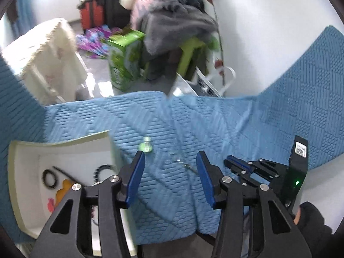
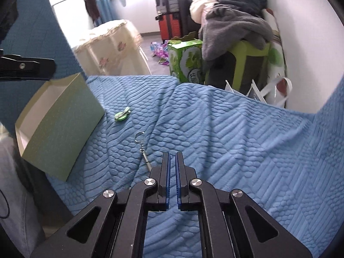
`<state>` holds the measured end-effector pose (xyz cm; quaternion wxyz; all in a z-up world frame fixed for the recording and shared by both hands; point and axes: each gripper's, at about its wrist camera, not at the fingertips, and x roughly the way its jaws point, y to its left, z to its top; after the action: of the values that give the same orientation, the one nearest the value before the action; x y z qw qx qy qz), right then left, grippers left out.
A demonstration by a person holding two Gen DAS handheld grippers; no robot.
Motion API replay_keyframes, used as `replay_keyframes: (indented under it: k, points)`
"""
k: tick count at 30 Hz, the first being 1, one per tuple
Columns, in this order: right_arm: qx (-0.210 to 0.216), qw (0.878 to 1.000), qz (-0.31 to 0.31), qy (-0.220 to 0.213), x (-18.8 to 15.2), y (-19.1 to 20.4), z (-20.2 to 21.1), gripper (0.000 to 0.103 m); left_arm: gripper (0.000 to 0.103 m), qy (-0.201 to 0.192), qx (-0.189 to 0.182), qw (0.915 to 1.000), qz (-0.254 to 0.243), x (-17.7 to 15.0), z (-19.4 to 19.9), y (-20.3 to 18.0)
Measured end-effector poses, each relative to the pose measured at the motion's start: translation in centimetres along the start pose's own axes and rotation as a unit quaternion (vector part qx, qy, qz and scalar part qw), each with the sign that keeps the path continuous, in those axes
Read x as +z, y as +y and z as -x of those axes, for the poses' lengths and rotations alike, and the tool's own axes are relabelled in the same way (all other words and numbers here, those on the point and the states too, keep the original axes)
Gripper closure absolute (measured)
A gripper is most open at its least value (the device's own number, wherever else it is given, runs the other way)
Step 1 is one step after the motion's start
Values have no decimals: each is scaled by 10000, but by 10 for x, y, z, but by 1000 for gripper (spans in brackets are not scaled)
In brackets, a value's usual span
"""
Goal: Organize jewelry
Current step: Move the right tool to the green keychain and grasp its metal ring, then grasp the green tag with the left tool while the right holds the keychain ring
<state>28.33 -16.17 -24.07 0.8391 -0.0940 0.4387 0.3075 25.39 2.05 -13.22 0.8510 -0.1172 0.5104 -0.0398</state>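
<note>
A pale green box (image 1: 64,142) (image 2: 62,124) stands open on the blue quilted cover, left of both grippers. It holds a black ring (image 1: 49,178), a black beaded bracelet (image 1: 102,171) and orange and pink pieces. A green hair clip (image 1: 146,146) (image 2: 122,115) lies on the cover beside the box. A silver keychain (image 2: 142,148) (image 1: 185,165) lies nearer. My left gripper (image 1: 171,161) is open and empty above the cover, just behind the clip. My right gripper (image 2: 172,157) is shut and empty, right of the keychain; it also shows in the left wrist view (image 1: 240,165).
The blue cover (image 2: 236,139) spreads wide to the right. Beyond its far edge stand a green carton (image 1: 124,58), a green stool piled with clothes (image 2: 236,32), a cream-covered table (image 2: 111,43) and red luggage (image 1: 91,15). A white wall is at right.
</note>
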Motion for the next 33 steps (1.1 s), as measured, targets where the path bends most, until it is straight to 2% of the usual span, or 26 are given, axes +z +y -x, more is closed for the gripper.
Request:
replay_keyframes:
  k: [5, 9, 13, 19, 27, 31, 33]
  points:
    - [165, 9996, -235, 85, -5, -14, -4, 100, 56, 755, 152, 9967, -246, 27, -46, -19]
    - [307, 9989, -335, 102, -7, -19, -5, 100, 58, 1413, 638, 9873, -350, 42, -93, -19]
    - [509, 9973, -534, 71, -7, -25, -3, 100, 61, 1867, 1030, 9766, -294, 42, -129, -10]
    - [706, 9953, -661, 80, -6, -31, -2, 100, 62, 2162, 1640, 9613, -483, 38, -162, -9]
    - [821, 9934, -798, 56, -5, -40, -2, 99, 64, 2290, 2099, 9479, -706, 33, -181, -6]
    - [876, 9928, -816, 60, -4, -43, -3, 99, 64, 2364, 2090, 9462, -718, 28, -186, -4]
    - [920, 9926, -795, 40, -3, -44, -3, 99, 68, 2328, 2045, 9484, -668, 27, -186, -4]
